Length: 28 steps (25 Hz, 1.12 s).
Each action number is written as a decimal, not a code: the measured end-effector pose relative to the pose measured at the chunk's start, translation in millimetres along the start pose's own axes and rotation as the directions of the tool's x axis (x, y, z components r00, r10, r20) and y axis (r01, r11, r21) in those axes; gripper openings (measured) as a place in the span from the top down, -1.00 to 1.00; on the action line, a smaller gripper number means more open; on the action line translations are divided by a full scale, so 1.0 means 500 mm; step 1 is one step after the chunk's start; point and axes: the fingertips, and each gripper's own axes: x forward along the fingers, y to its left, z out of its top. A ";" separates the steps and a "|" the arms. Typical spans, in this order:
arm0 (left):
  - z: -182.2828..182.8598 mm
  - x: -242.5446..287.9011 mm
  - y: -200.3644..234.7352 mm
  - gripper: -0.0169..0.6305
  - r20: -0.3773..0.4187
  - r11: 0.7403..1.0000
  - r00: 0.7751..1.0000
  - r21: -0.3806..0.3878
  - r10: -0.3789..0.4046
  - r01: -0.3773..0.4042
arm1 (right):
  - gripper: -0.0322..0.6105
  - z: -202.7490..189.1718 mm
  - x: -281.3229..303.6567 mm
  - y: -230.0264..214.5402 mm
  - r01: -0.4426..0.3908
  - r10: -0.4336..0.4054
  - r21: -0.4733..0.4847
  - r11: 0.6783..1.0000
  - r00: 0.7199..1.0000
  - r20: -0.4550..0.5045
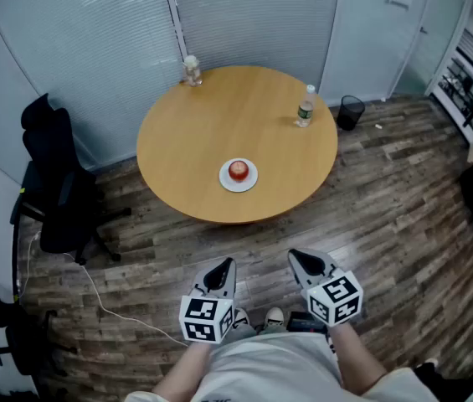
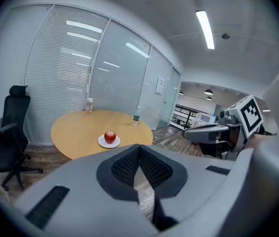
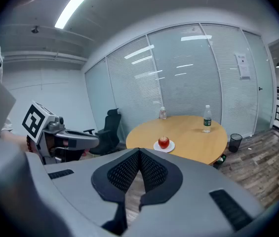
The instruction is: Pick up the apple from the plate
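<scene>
A red apple [image 1: 238, 170] sits on a small white plate [image 1: 227, 182] near the front edge of a round wooden table [image 1: 219, 115]. The apple [image 2: 110, 137] and the plate [image 2: 102, 143] show far ahead in the left gripper view, and the apple [image 3: 164, 142] on the plate [image 3: 158, 147] likewise in the right gripper view. Both grippers are held low over the floor, well short of the table. My left gripper [image 1: 222, 268] is shut and empty. My right gripper [image 1: 300, 260] is shut too, with nothing in it.
A clear plastic bottle [image 1: 305, 107] stands at the table's right side and a small jar [image 1: 191, 70] at its far edge. A black office chair [image 1: 52, 191] stands left, a black bin [image 1: 350, 111] right of the table. A white cable [image 1: 110, 308] lies on the wood floor.
</scene>
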 end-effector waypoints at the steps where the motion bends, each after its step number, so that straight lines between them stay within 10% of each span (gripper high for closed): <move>1: -0.001 -0.002 0.005 0.93 -0.001 1.000 1.000 -0.001 0.002 -0.002 | 0.81 0.001 0.002 0.003 -0.002 0.002 -0.001 1.000 1.000 0.001; 28: -0.014 -0.028 0.091 0.93 -0.018 0.999 0.999 0.004 -0.050 0.050 | 0.80 -0.010 0.049 0.030 0.078 -0.081 0.085 0.993 0.996 0.030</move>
